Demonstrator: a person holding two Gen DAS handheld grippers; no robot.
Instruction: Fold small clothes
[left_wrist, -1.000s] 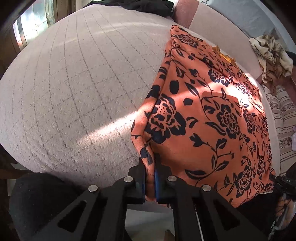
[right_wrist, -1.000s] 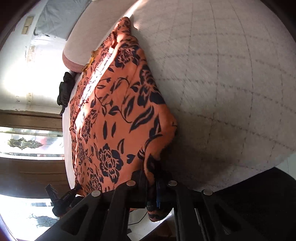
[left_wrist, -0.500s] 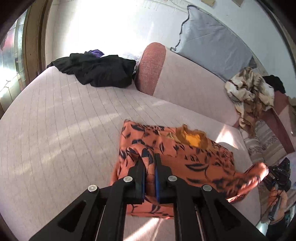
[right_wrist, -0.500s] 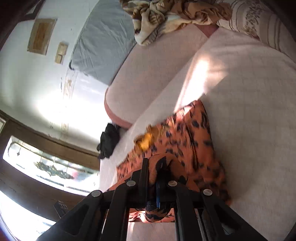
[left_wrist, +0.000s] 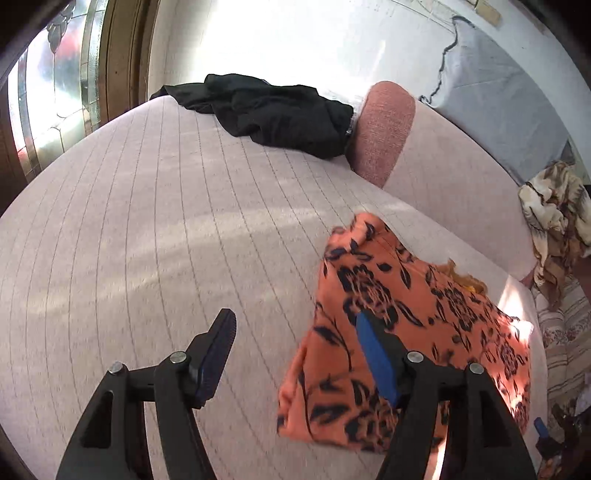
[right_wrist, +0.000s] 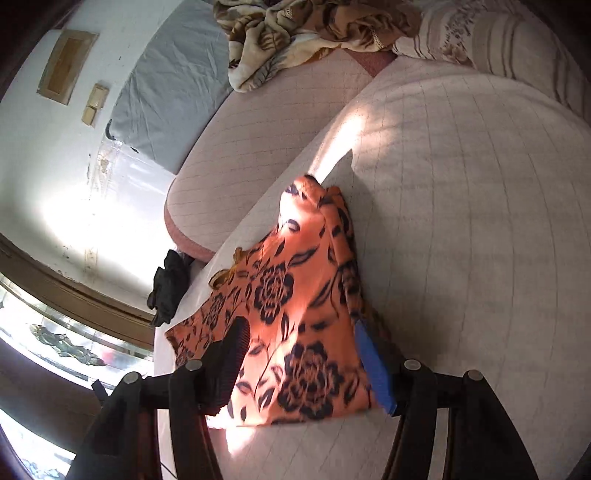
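An orange garment with black flowers lies folded over on the pale quilted couch seat; it also shows in the right wrist view. My left gripper is open and empty, its right finger over the garment's left edge, its left finger over bare seat. My right gripper is open and empty, both fingers just above the garment's near end. A yellow lining peeks out at the garment's far edge.
A black garment lies at the far end of the seat by a pink bolster. A brown patterned blanket is heaped on the backrest. A striped cushion sits at the right.
Both grippers carried the near edge forward over the garment, then opened and let it go. The garment now lies folded on the seat.
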